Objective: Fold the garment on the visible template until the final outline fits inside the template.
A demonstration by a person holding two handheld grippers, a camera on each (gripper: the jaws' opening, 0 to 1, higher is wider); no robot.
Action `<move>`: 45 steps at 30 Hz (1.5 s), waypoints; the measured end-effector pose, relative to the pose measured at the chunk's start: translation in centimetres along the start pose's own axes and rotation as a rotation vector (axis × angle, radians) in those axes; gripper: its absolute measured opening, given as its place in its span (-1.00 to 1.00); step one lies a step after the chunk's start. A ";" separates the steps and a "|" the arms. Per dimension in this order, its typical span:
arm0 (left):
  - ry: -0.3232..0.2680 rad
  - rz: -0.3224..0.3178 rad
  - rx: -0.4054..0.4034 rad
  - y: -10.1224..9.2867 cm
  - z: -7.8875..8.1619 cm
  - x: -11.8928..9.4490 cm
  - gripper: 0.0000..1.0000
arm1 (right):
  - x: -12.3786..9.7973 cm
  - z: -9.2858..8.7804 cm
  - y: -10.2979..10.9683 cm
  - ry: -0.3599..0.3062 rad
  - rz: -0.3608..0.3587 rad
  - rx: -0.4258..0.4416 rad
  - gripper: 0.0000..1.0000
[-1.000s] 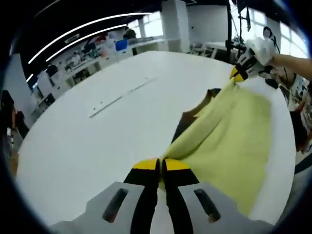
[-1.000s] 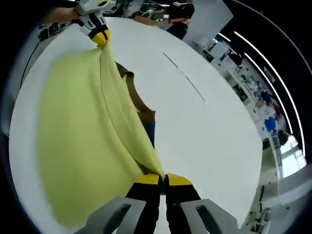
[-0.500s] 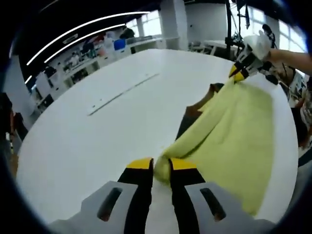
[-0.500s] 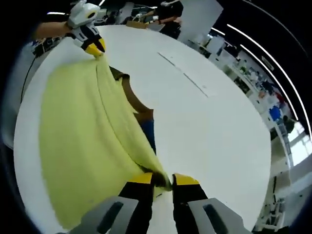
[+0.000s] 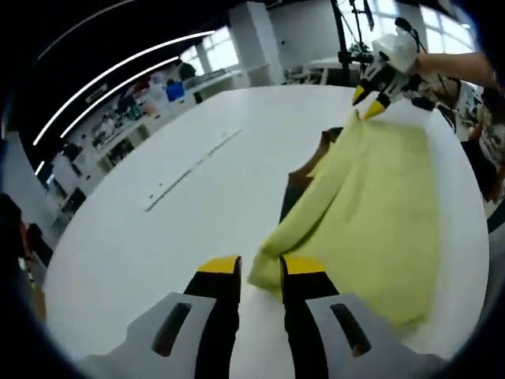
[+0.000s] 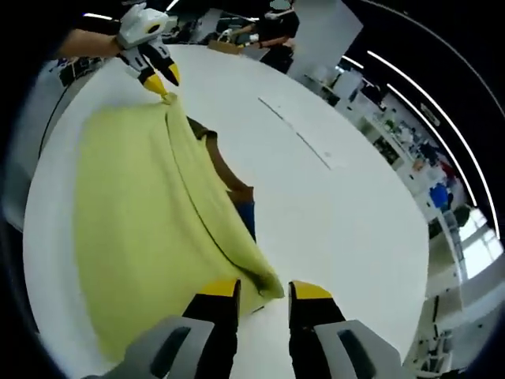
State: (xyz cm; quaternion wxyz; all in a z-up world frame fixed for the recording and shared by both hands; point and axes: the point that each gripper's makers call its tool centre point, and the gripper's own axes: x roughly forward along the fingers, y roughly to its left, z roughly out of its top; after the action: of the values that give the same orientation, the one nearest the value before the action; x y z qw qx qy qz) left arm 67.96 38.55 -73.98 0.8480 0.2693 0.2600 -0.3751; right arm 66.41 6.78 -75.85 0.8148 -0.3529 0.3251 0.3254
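Both tongs released yellow garment (image 5: 371,205); now slack on white table (image 5: 158,229).

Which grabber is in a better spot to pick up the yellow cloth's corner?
Probably the left gripper: the yellow garment's bunched corner lies well between its open fingers. The right gripper is open too, but the corner there barely reaches between its fingers.

- Your yellow garment (image 5: 379,205) covers most of the dark template (image 5: 296,185); you see just a strip of it along the fold.
- The benches and people behind the table (image 6: 331,213) are too blurred to make out.
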 end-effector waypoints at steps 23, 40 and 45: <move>0.108 -0.027 0.160 -0.2 -2.2 2.6 -0.82 | 2.4 -1.4 -1.3 0.000 0.024 0.044 -0.86; 0.109 -0.008 0.150 0.3 -2.3 2.9 -0.90 | 3.1 -1.2 -1.7 0.008 0.048 0.026 -0.97; 0.107 0.002 0.126 0.6 -2.4 2.7 -0.95 | 2.9 -1.1 -1.7 0.008 0.048 0.028 -1.00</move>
State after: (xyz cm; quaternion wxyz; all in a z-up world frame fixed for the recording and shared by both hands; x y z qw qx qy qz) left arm 69.44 39.05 -77.29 0.8146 0.3420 0.2807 -0.3750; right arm 69.04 5.92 -78.04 0.8101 -0.3350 0.3414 0.3390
